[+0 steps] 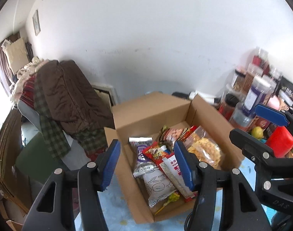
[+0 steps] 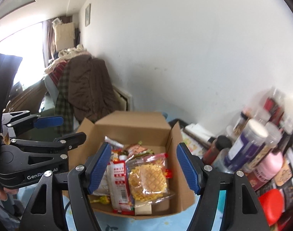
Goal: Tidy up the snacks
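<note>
I judge that the task is already far along, but not finished. The cardboard box [image 2: 133, 127] stands open on the table [image 1: 119, 202], which has a light blue cloth, and it already holds a loose pile of snacks. On top I see a clear bag of waffle biscuits [image 2: 148, 181], beside it a white and red packet [image 2: 119, 184], and lower at the near wall a lollipop with a yellow-green wrapper [image 1: 172, 198]. From the left wrist view I see also a silver and purple packet [image 1: 141, 150] and a white pouch with line drawings [image 1: 158, 186]. The packets lie across each other in no order, some tilted, so the sorting inside the box is maybe still to do.

Both my tongs are empty. The left tongs [image 1: 147, 163] hang wide open above the near left part of the box, with nothing between the blue pads. The right tongs [image 2: 143, 167] are also wide open, over the middle of the box, and they touch nothing that I can see.

What is left, I believe, is on the right side of the table. There stands a crowded group of jars and bottles [image 2: 248, 146], a pink container [image 2: 269, 165] and a red lid [image 2: 270, 204], all outside the box and just beside it. This part is blurred, so I cannot tell which of them are snacks for the box. The flaps of the box are still open.
</note>
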The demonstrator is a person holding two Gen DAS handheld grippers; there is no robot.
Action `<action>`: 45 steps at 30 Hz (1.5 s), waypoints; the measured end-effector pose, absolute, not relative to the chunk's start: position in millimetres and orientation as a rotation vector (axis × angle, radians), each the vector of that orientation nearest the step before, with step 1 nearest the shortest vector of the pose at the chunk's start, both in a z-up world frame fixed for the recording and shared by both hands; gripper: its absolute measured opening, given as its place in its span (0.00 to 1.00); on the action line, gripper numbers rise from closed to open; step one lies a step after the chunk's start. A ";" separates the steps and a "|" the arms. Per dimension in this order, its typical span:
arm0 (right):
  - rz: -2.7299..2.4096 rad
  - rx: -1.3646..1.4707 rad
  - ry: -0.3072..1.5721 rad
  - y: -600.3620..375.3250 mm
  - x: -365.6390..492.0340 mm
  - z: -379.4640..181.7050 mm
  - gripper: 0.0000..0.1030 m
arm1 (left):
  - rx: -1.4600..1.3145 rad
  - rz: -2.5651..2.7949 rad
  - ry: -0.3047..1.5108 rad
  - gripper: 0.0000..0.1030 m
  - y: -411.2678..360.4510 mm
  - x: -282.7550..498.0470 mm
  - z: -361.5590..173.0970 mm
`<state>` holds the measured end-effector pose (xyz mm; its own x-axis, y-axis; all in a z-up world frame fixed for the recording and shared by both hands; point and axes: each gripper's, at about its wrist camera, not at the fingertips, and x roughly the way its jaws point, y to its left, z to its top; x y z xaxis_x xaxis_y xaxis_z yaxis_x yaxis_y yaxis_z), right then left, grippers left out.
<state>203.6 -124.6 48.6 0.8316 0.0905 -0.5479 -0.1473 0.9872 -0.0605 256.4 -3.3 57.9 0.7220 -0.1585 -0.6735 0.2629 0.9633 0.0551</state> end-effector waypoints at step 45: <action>0.075 -0.055 0.470 -138.5 -35.1 33.0 0.94 | 0.084 -0.269 0.523 0.80 18.5 6.3 76.1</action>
